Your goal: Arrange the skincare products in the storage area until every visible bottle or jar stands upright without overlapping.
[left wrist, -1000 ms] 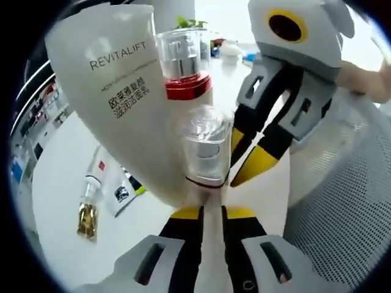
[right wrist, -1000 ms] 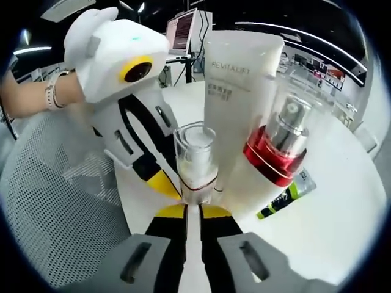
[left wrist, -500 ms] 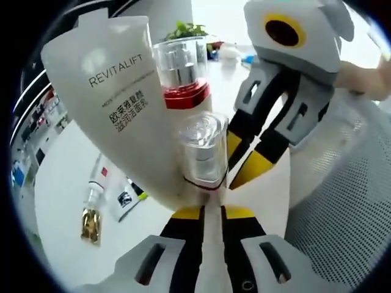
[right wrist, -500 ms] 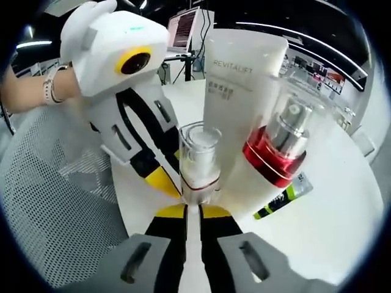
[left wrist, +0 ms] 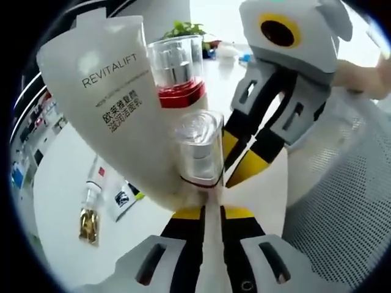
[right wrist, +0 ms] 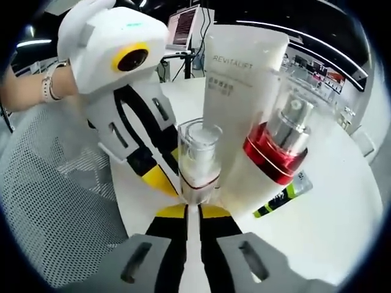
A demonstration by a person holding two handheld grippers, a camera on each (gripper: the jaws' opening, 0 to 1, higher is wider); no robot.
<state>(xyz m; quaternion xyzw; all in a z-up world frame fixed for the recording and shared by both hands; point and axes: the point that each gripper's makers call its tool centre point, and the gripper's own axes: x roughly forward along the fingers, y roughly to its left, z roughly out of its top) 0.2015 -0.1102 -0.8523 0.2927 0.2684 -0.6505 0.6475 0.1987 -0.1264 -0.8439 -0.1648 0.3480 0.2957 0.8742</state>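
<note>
Little shifts since a second ago: both the left gripper (left wrist: 211,210) and right gripper (right wrist: 192,210), jaws narrow, flank the small clear pump bottle (left wrist: 198,149) standing just before the Revitalift tube (left wrist: 116,104); release it gently, upright

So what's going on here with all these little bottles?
A person with tongs in each hand is tidying skincare products on a white table. Both tongs, left and right, are closed beside a small clear pump bottle, next to a white Revitalift tube and a red-banded bottle. Other tubes lie flat.
</note>
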